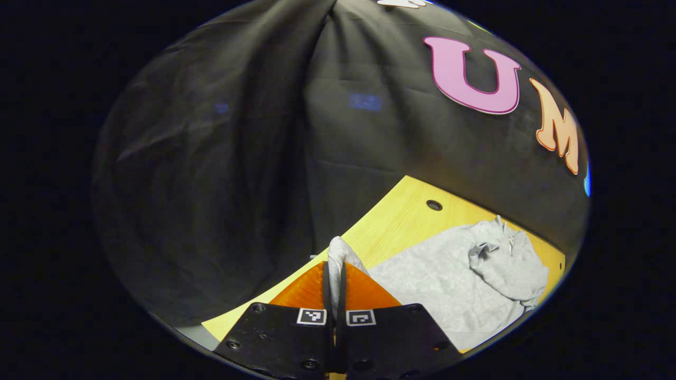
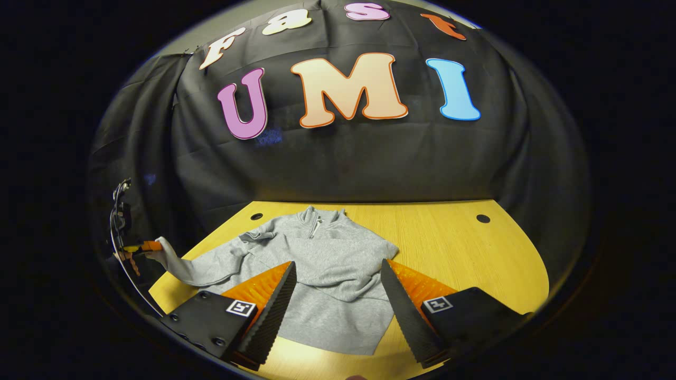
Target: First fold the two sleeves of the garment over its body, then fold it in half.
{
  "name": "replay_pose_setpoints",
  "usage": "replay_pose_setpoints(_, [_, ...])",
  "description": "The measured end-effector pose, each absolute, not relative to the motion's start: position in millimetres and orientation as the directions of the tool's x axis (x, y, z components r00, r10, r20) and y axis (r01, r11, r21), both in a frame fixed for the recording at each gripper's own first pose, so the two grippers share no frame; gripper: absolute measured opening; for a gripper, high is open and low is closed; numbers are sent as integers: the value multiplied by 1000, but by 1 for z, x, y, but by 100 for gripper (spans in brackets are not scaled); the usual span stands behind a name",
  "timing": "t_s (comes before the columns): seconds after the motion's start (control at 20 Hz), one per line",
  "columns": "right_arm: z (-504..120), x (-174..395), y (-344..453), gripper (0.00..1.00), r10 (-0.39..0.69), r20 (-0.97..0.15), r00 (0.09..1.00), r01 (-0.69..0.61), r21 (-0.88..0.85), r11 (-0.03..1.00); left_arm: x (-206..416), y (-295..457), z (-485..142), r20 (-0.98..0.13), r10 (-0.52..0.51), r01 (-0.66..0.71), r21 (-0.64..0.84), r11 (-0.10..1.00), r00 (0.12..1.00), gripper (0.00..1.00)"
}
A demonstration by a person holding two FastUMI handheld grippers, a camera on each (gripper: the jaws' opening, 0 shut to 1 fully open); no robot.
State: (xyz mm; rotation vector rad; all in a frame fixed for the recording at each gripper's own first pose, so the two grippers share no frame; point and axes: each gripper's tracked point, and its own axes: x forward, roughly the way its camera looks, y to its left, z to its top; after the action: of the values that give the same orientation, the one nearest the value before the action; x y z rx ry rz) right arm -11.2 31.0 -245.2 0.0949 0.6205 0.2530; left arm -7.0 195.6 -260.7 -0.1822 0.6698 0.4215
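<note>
A grey zip-neck sweatshirt [image 2: 327,274] lies flat on the yellow wooden table [image 2: 465,253], collar toward the far wall. One sleeve is folded across its chest. The other sleeve [image 2: 193,269] stretches out to the table's left edge, its cuff [image 1: 338,253] pinched in my left gripper [image 1: 335,274], which is shut on it and lifts it off the table. That same gripper [image 2: 145,246] appears far left in the right gripper view. My right gripper [image 2: 338,277] hovers open over the sweatshirt's lower body, fingers wide apart and touching nothing.
Black cloth walls close in the table at the back and sides. Two round holes [image 2: 482,218] sit in the tabletop near its far corners. A thin cable [image 2: 119,237] hangs at the far left beside the held cuff. Bare tabletop extends right of the sweatshirt.
</note>
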Motion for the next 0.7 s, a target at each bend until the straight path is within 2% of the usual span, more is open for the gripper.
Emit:
replay_pose_setpoints(0.35, [-246, -29, 6, 99, 218, -571, 792, -150, 165, 975, 62, 136, -222, -558, 213, -264, -11, 964, 802, 2])
replay_pose_setpoints(0.65, [-250, -45, -16, 96, 185, -593, 784, -97, 177, 979, 108, 56, -193, -507, 81, -115, -36, 993, 858, 0])
replay_pose_setpoints(0.7, [-249, -47, -19, 99, 180, -594, 784, -91, 176, 980, 114, 41, -189, -497, 55, -85, -37, 996, 866, 0])
